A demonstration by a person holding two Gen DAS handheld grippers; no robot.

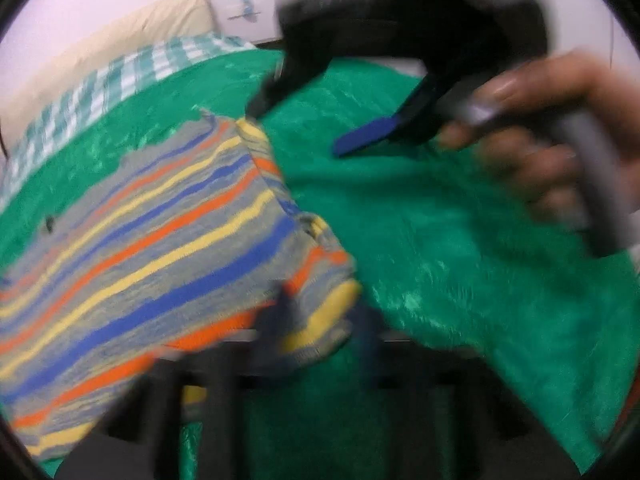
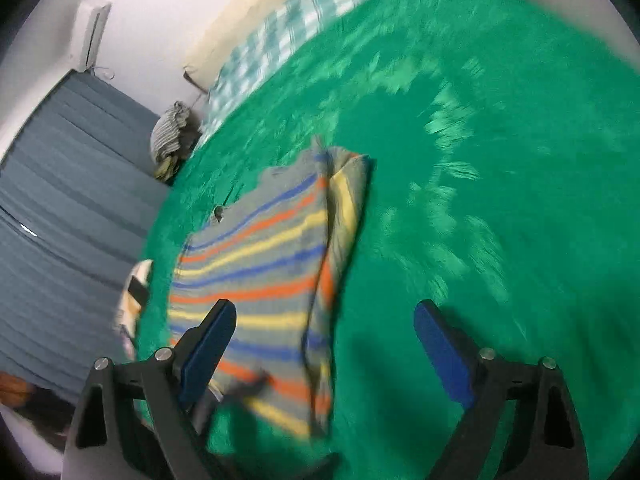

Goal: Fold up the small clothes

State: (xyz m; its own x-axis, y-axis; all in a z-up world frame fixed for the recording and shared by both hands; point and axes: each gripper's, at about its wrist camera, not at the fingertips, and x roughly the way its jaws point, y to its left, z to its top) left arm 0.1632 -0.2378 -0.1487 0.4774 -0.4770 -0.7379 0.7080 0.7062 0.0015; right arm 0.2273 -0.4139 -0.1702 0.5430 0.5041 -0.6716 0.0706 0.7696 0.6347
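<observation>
A small striped garment [image 1: 152, 240] [image 2: 260, 256], grey with orange, yellow and blue bands, lies on the green blanket [image 1: 440, 240] [image 2: 460, 140]. One side is folded inward. In the blurred left wrist view its yellow-edged sleeve cuff [image 1: 324, 316] sits bunched between the fingers of my left gripper [image 1: 322, 320], which looks shut on it. A hand [image 1: 552, 128] holds my right gripper [image 1: 296, 130] [image 2: 325, 305] over the blanket, right of the garment. Its blue pads [image 2: 212, 340] stand wide apart and grip nothing. The garment's near end lies below them.
A green-and-white checked cloth [image 2: 288, 28] and a cream pillow [image 1: 132, 32] lie at the bed's far edge. A grey-blue curtain [image 2: 68, 184] hangs at the left, with a bundle of clothes [image 2: 172, 136] beside it. Bare blanket stretches to the garment's right.
</observation>
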